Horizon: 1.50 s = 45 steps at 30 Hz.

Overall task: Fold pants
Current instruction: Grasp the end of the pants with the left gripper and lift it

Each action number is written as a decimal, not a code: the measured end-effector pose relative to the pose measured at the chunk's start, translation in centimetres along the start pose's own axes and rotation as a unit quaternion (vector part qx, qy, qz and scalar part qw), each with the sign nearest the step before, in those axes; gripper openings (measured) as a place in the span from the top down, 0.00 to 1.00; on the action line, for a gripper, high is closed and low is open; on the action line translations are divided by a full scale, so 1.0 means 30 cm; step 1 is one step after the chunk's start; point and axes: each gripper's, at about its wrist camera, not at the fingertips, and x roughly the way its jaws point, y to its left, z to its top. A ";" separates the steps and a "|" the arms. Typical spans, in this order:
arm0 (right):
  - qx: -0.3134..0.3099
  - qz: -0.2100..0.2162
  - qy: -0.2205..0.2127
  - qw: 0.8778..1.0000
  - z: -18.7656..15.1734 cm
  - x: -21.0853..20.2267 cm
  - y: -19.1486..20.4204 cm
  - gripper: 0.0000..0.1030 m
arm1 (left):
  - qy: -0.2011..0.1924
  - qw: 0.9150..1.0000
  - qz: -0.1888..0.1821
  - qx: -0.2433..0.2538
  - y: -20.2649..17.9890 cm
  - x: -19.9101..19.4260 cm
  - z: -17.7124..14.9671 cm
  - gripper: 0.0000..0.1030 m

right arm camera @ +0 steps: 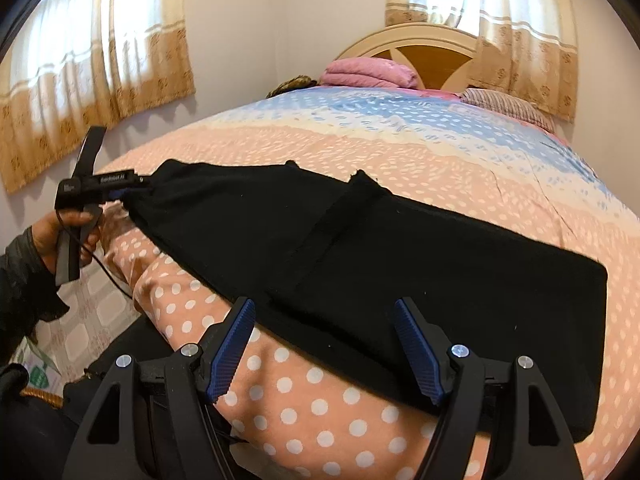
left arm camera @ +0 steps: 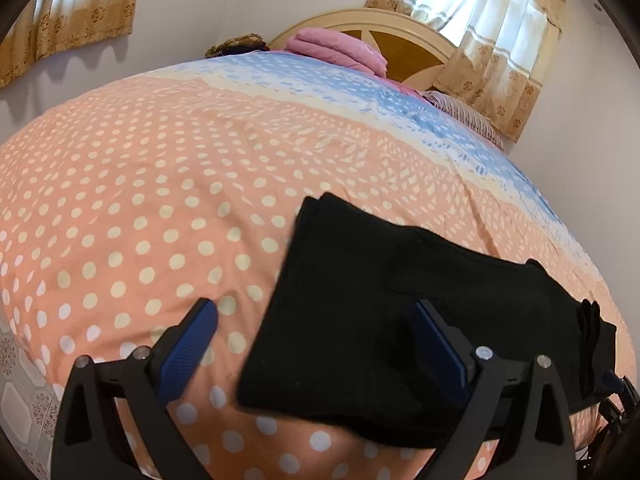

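The black pants [right arm camera: 360,248] lie flat along the near edge of the bed, legs stacked into a long strip; they also show in the left wrist view [left arm camera: 380,312]. My left gripper [left arm camera: 316,316] is open, its blue fingers on either side of the strip's left end edge. In the right wrist view the left gripper [right arm camera: 120,192] sits at that far end, held by a hand. My right gripper [right arm camera: 324,312] is open just in front of the pants' near edge, towards the right end, holding nothing.
The bed cover [left arm camera: 160,200] is peach with white dots, turning blue near the headboard [left arm camera: 400,32]. Folded pink bedding [left arm camera: 340,48] and a striped pillow [right arm camera: 504,104] lie at the head. Curtains [right arm camera: 80,72] hang on the walls. Tiled floor [right arm camera: 92,300] lies left of the bed.
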 end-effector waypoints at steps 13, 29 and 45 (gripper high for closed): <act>0.054 0.006 -0.016 0.998 -0.054 0.000 -0.001 0.29 | 0.001 1.000 -0.022 0.014 0.006 -0.005 -0.028 0.27; 0.062 0.007 -0.025 0.998 -0.074 -0.014 -0.008 0.29 | -0.018 0.999 -0.026 0.006 -0.033 -0.123 0.005 0.78; 0.078 0.002 -0.038 0.996 -0.063 -0.042 -0.040 0.29 | -0.017 0.993 -0.086 -0.074 0.059 -0.089 0.000 0.74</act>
